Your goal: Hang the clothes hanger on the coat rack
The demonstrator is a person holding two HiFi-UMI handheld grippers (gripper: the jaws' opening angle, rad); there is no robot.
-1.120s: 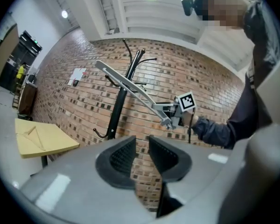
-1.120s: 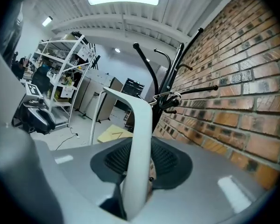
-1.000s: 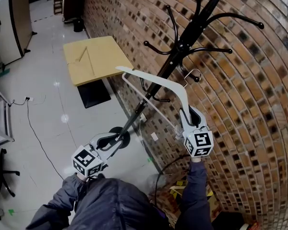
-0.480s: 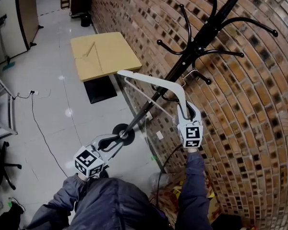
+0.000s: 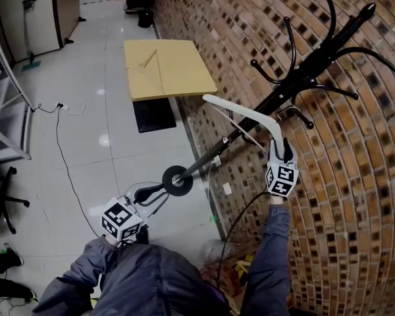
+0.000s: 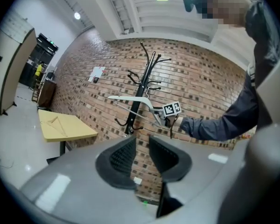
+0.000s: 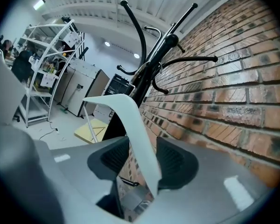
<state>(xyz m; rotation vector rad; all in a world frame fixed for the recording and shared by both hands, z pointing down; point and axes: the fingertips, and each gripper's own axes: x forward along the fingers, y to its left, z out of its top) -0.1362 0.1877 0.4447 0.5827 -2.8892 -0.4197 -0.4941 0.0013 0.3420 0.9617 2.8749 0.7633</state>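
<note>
The black coat rack (image 5: 296, 84) stands against the brick wall, its round base (image 5: 176, 180) on the floor. The white hanger (image 5: 250, 118) slants beside the pole, its wire hook over a lower arm of the rack. My right gripper (image 5: 282, 151) is at the hanger's lower end. In the right gripper view the hanger's arm (image 7: 130, 120) runs up between the jaws of my right gripper (image 7: 142, 160), which have just been opening; the left pad stands off it. My left gripper (image 5: 148, 193) hovers low near the base, open and with nothing in it, the rack (image 6: 142, 85) ahead of it.
A yellow square table (image 5: 168, 68) stands by the brick wall (image 5: 355, 176) beyond the rack. A cable (image 5: 59, 150) trails over the tiled floor. Metal shelving (image 5: 6, 110) is at the left and a cabinet (image 5: 26, 12) at the back.
My right gripper and the hanger have shifted toward the rack's arms, and its jaws have widened around the hanger's end. The left gripper has drifted a little lower.
</note>
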